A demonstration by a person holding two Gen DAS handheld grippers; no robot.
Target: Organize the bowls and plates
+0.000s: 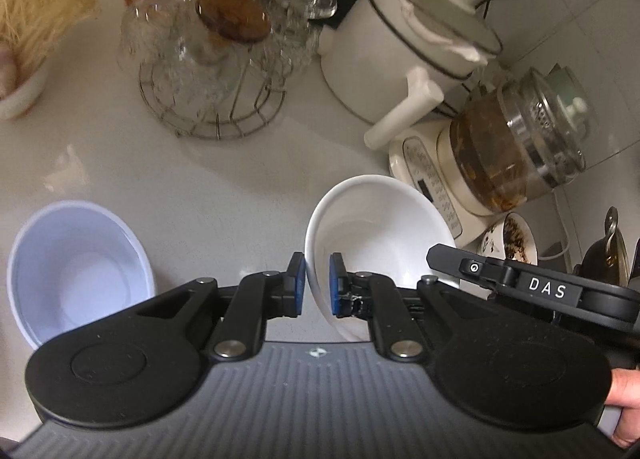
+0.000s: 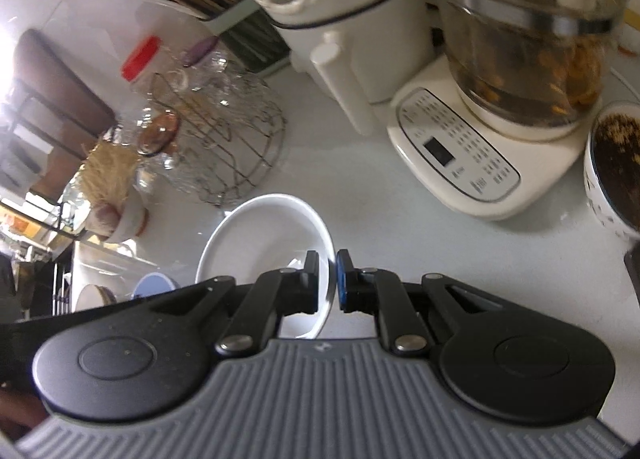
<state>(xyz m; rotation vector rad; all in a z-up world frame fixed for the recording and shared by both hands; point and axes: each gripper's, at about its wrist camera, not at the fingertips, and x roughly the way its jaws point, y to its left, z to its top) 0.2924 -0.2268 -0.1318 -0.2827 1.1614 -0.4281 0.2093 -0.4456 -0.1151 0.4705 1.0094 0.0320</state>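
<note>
Two grippers clamp one white bowl [image 1: 376,227] by opposite sides of its rim. Left wrist view: the left gripper [image 1: 318,285] is narrowed onto the near rim, one blue pad [image 1: 335,285] inside the wall and the other outside; the bowl is tilted above the white worktop [image 1: 160,163]. The right gripper [image 1: 532,283] enters from the right edge at the bowl's far side. A pale blue bowl [image 1: 80,271] sits on the worktop, well apart to the left. Behind stand a wire rack [image 1: 212,107], a white pot [image 1: 412,55] and a glass kettle [image 1: 516,147]. Right wrist view: the right gripper [image 2: 328,281] is narrowed onto the rim of the white bowl [image 2: 264,235], which extends to the left of the pads. The kettle base [image 2: 480,163] stands on the worktop [image 2: 360,187] to the right.
</note>
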